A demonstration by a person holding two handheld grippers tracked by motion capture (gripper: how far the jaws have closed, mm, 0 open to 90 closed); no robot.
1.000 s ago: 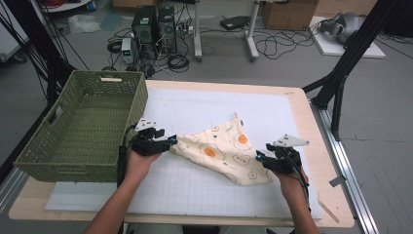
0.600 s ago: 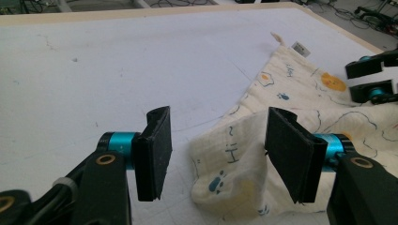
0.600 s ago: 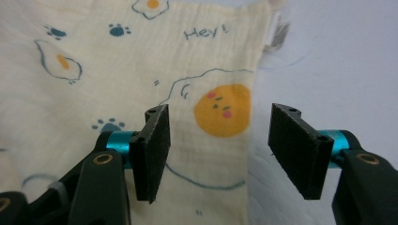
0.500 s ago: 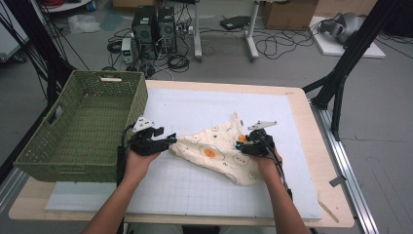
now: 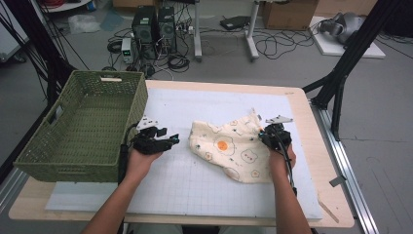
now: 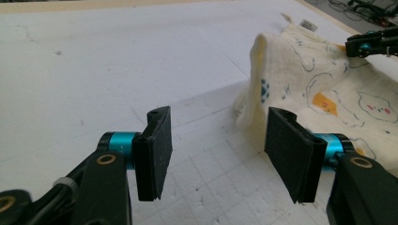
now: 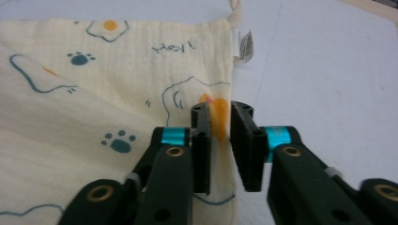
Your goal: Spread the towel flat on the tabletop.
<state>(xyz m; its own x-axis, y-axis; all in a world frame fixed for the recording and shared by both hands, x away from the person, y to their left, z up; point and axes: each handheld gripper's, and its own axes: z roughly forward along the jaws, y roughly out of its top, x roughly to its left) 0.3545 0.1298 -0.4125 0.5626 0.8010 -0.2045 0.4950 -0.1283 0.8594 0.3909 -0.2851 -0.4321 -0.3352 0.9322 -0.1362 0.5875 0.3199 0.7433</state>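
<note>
The right hand-held gripper has just been closing, its jaws narrowed around a pinched-up fold at the cloth's right edge. The left hand-held gripper waits spread, just left of the cloth lying mid-surface.

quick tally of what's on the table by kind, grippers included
printed cloth: 1
green basket: 1
white mat: 1
grippers: 2, left gripper and right gripper
total: 5
</note>
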